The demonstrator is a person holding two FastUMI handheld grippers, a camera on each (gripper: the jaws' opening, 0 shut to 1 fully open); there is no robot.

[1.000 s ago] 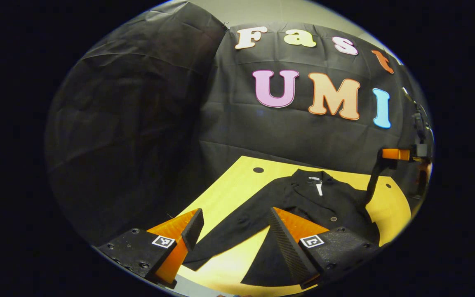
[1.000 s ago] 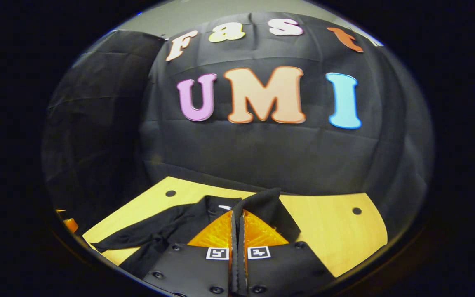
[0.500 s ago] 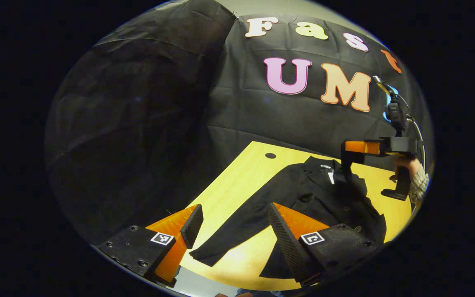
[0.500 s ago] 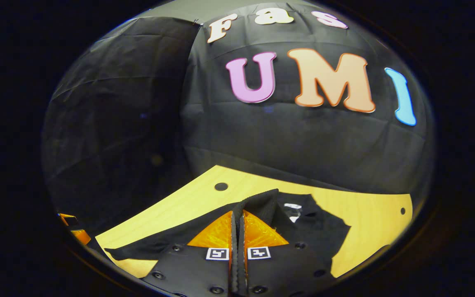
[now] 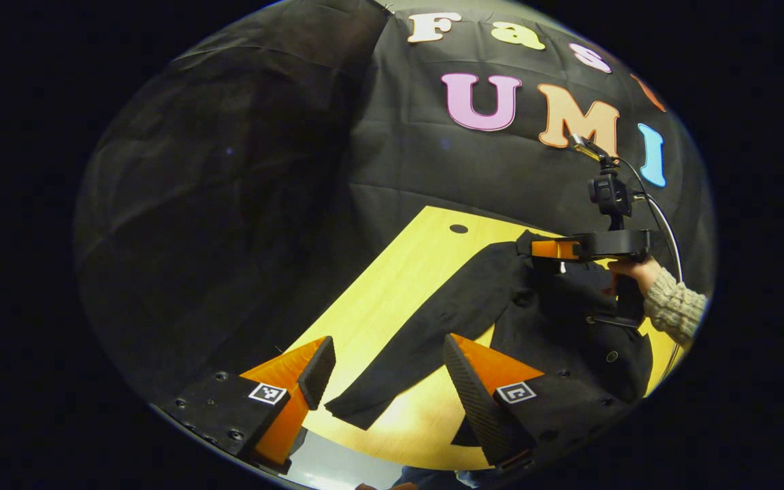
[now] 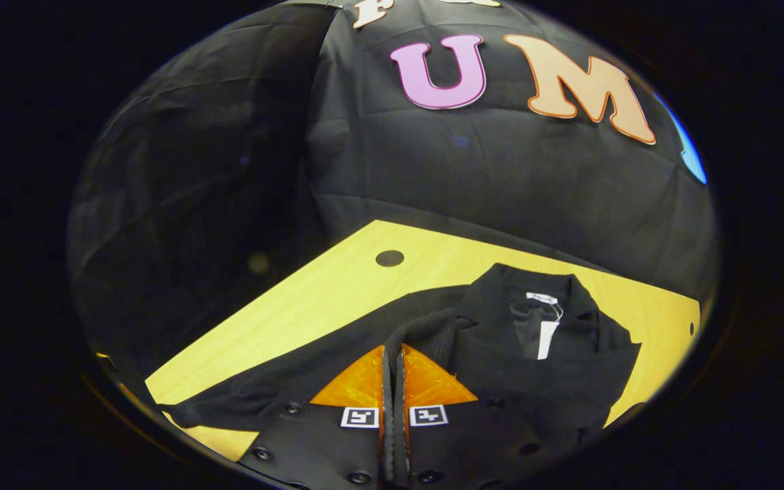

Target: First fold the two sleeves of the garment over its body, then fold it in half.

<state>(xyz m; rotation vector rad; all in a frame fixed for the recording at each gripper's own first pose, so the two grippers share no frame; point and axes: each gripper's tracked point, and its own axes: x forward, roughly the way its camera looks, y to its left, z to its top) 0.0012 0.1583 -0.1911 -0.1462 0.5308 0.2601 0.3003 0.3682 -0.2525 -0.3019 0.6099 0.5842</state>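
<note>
Black button-front garment (image 5: 555, 320) with a collar and a white neck tag (image 6: 547, 332), lying spread on a light yellow wooden tabletop (image 5: 399, 286) that has small dark round holes (image 6: 389, 258) near its far corners. One long black left-hand sleeve (image 5: 426, 340) lies stretched out flat across the bare wood, reaching toward the near edge of the table, its cuff between the two fingers of the left gripper (image 5: 382, 381) as seen in the left gripper view. Left gripper: jaws spread wide, holding nothing, poised above the near table edge. Right gripper (image 6: 392, 357): jaws closed together on a pinch of black cloth, the other sleeve (image 6: 426, 333), carried over the garment's body just beside the collar; in the left gripper view this same gripper sits above the collar area, held by a hand (image 5: 633, 269) in a knitted beige sleeve cuff (image 5: 671, 309), with a small black camera mount and a cable rising from its top. Garment body: dark buttons visible down the front, lower hem toward the near right side of the table.
</note>
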